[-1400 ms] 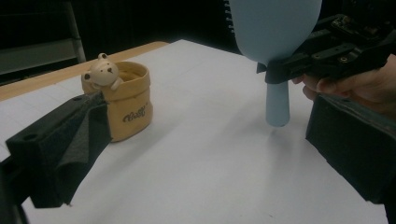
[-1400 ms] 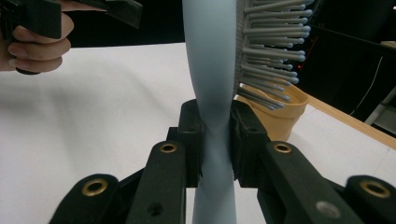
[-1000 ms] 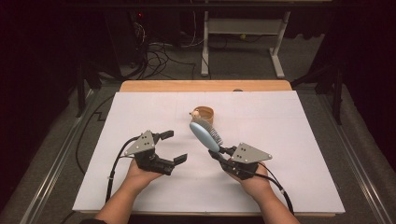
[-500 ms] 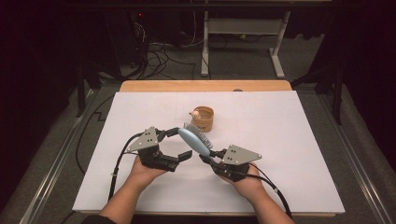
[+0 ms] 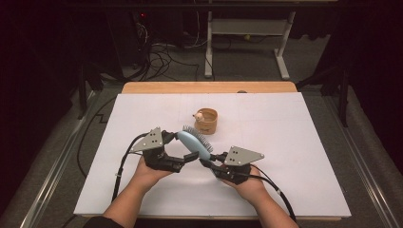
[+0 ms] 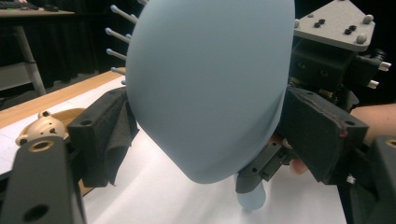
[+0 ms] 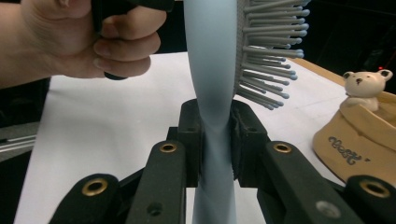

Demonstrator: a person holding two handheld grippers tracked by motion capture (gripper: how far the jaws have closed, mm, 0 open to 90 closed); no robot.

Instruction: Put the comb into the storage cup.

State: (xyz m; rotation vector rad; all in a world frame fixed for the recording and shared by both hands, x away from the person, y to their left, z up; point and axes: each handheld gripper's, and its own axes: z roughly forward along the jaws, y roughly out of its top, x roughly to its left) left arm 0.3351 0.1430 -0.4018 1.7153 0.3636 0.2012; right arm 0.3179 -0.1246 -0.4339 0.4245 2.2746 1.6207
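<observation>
White surface (image 5: 294,142): hairbrush (image 5: 194,144), handle pinched tight in right gripper (image 5: 209,164) jaws; left gripper (image 5: 183,147) jaws just closing, flanking its head, contact unclear.

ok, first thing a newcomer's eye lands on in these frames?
The light-blue hairbrush held up over the middle of the white table, between the two hand-held grippers. The right hand-held gripper is shut on its handle, while the left hand-held gripper has just been closing around the brush head. Behind it stands a tan cup with a bear figure.
</observation>
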